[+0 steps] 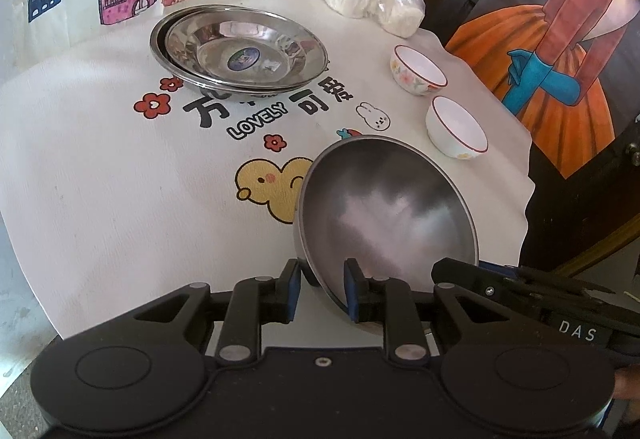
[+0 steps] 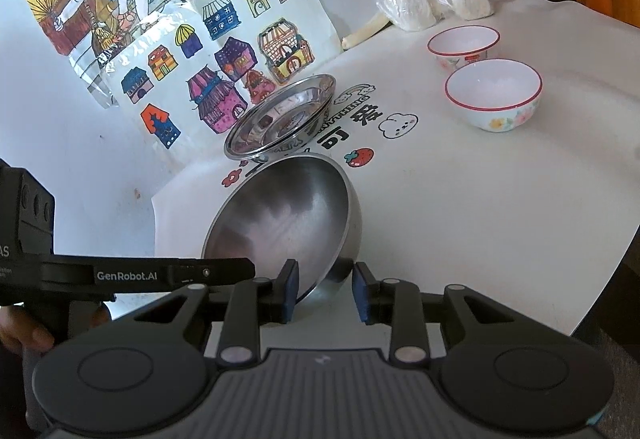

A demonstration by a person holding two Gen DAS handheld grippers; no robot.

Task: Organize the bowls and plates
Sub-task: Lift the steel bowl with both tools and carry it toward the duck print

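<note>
Two grippers are seen at one bowl. Where is that bowl placed?

It is a round brushed-steel bowl (image 1: 388, 207), tipped up on its side on the near part of the white printed tablecloth (image 1: 120, 159), its opening turned toward both cameras. It lies straight ahead of each gripper, at the fingertips.

How is the left gripper (image 1: 320, 291) set?

Its jaws are narrowed across the bowl's near rim, one pad outside the wall and one inside. Whether the wall is actually pinched cannot be told.

And the right gripper (image 2: 325, 293)?

It is held part-way open over the same near rim, further right. A dark gap appears to be left between the outer pad and the bowl, so no grip is judged there.

Which relation is the next move thought to turn on?

No long axis is offered by a round bowl, so the rim line through the jaws matters most. The stack of shallow steel plates (image 1: 240, 47) lies far and left. The two small white ceramic bowls with red rims (image 1: 418, 71) (image 1: 456, 127) stand far and right, apart from each other. Both grippers are equally near the steel bowl, with the left on the plates' side.
</note>
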